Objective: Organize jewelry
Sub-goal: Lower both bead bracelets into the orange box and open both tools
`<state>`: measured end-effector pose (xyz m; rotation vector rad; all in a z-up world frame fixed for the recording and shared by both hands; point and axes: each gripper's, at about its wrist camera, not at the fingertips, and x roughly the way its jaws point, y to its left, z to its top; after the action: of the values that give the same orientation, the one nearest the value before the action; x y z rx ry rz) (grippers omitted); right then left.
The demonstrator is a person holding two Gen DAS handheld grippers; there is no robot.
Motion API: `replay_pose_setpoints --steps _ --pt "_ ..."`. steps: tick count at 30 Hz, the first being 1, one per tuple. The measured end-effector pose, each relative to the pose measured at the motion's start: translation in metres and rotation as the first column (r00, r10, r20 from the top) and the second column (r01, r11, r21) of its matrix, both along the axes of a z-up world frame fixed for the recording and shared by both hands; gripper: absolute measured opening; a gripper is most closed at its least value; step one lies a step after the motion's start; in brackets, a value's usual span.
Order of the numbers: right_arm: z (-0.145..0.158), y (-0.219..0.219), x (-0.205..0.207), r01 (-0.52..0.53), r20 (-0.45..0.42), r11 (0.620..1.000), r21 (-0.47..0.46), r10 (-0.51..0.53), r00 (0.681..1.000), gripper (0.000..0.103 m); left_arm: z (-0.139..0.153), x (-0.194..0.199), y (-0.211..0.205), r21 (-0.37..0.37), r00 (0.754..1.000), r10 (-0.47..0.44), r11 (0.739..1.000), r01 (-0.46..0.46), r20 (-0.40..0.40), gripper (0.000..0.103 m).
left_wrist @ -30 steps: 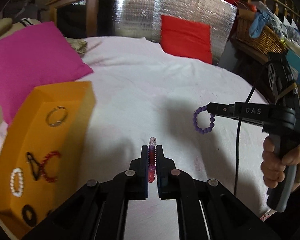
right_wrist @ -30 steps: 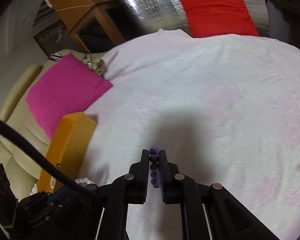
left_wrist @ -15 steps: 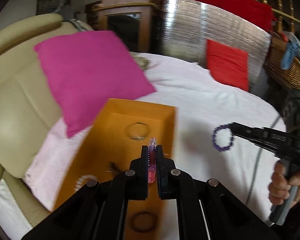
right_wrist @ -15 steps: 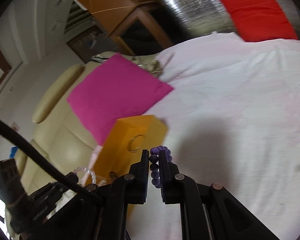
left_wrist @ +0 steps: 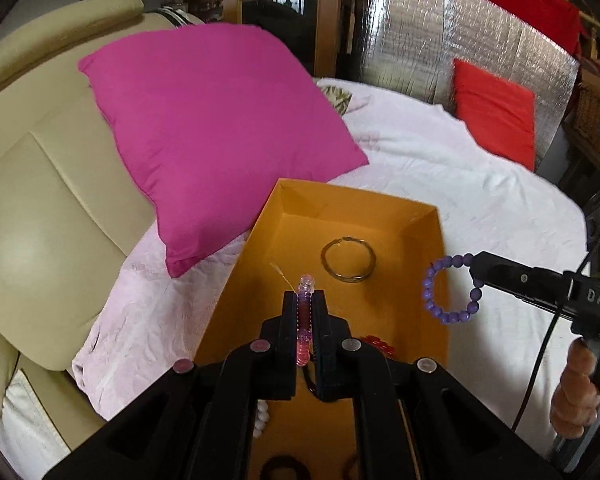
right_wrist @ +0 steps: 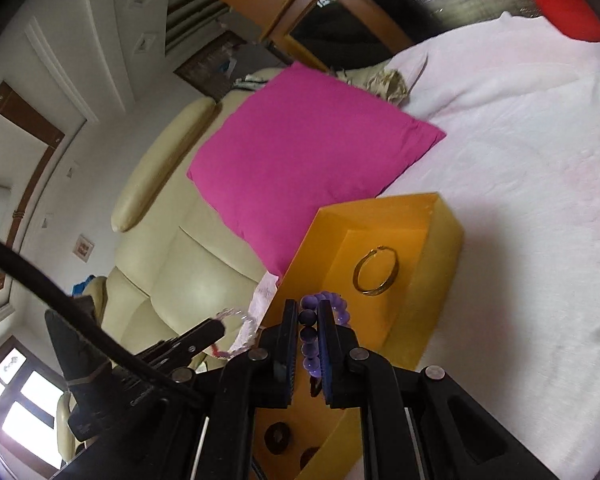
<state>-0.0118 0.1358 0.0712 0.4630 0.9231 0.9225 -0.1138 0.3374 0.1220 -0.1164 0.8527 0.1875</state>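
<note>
purple bead bracelet [left_wrist: 452, 290], round matte beads

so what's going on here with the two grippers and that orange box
A person is sorting jewelry into an open orange box on a white-covered bed. The left gripper is shut on a pink and clear beaded bracelet, held over the box. The right gripper is shut on a purple beaded bracelet, held at the box's right wall. Neither is released yet. A gold bangle and some other pieces already lie inside.
</note>
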Motion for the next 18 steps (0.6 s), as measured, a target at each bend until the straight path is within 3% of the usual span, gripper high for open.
replay_pose_setpoints --steps 5,18 --pt "-0.011 0.017 0.007 0.014 0.03 0.996 -0.089 -0.012 0.999 0.011 -0.019 0.021 0.005 0.004 0.999 -0.004 1.0 0.004 -0.054 0.007" --pt "-0.031 0.038 0.012 0.019 0.07 0.979 -0.202 -0.005 0.998 0.012 -0.058 0.052 0.004 0.032 0.989 -0.004 0.999 0.009 -0.148 0.007"
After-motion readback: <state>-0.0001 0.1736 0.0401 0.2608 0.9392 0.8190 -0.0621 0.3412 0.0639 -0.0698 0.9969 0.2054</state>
